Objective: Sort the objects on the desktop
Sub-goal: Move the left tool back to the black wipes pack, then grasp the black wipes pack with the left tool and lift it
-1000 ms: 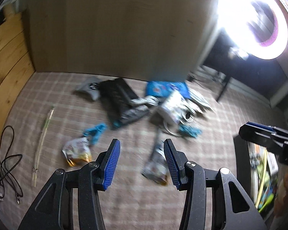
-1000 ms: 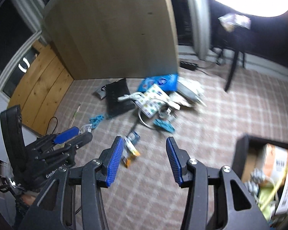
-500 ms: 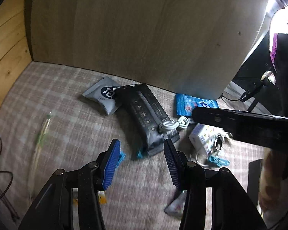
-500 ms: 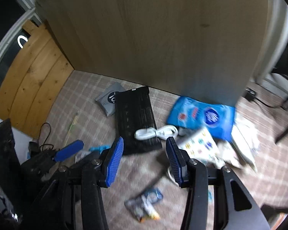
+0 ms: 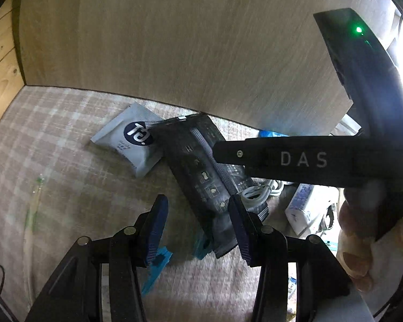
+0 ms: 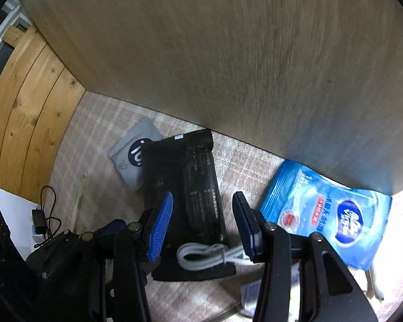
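We had swung both grippers, the left gripper [image 5: 198, 228] and the right gripper [image 6: 202, 226], down over the long black plastic pouch [image 6: 193, 187] at twelve o'clock, jaws spread and empty, likely our first pick.

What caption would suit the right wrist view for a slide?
Open right gripper poised above a coiled white cable lying on a black pouch, blue wipes pack alongside.

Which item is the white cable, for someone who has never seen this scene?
Start at the tall wooden board behind the checked cloth. A long black packet lies before it. The white cable rests on its near end, the only coiled item there.
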